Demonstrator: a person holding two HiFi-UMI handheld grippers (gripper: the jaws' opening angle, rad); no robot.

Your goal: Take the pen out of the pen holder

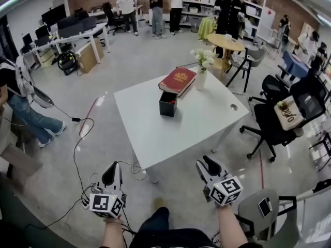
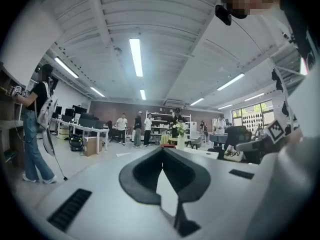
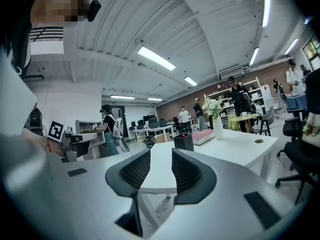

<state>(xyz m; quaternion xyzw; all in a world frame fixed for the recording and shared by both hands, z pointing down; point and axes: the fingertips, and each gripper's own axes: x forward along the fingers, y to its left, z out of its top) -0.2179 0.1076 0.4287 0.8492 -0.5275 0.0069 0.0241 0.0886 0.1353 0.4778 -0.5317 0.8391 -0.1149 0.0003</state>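
Pen holder [image 1: 168, 104] stands well ahead of the right gripper [image 1: 208, 163].

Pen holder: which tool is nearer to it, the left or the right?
Right, slightly. The right tool is just off the near edge of the table, right of the pen holder. The left tool is farther back, beyond the table's near-left corner.

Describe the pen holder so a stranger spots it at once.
Find the white table in the middle of the office floor. At its far end a red book lies beside a white vase of flowers. The pen holder is the small black open-topped box in front of the book.
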